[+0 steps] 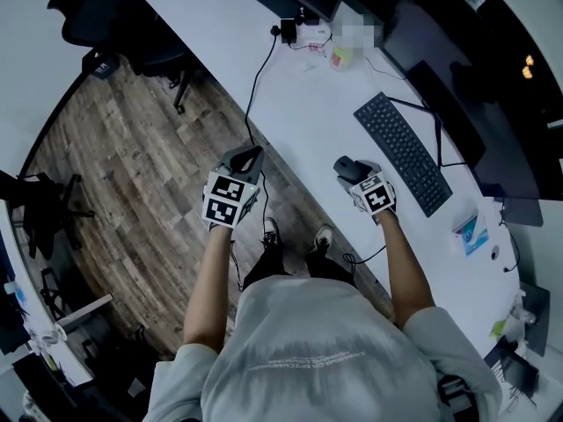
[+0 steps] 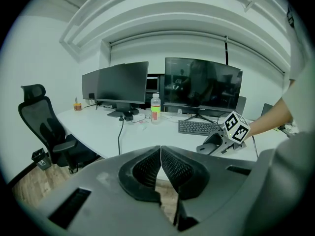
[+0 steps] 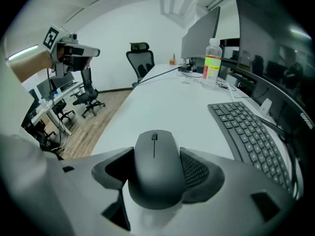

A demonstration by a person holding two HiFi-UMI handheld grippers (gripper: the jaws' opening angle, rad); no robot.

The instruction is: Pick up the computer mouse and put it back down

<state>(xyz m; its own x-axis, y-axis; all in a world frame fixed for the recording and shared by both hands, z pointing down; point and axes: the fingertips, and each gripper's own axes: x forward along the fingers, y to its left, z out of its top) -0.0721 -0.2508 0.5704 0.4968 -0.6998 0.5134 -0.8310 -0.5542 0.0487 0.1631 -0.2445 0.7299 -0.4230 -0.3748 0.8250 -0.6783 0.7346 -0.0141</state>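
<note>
Jaws of the right gripper [image 3: 157, 173] pinched the smooth dark-grey plastic computer mouse [image 3: 154, 154] by its flanks, low over the white desk [image 3: 167, 100] beside the black keyboard [image 3: 251, 134]; judged light, rigid, somewhat slippery; left gripper [image 2: 160, 168] jaws pressed together, empty.

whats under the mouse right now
The white desk shows below and around the mouse. Its body and the right gripper cover the underside, so contact with the desk cannot be seen.

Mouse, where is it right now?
In the right gripper view, the computer mouse is clamped between the jaws of the right gripper, over the white desk, just left of the keyboard.
</note>
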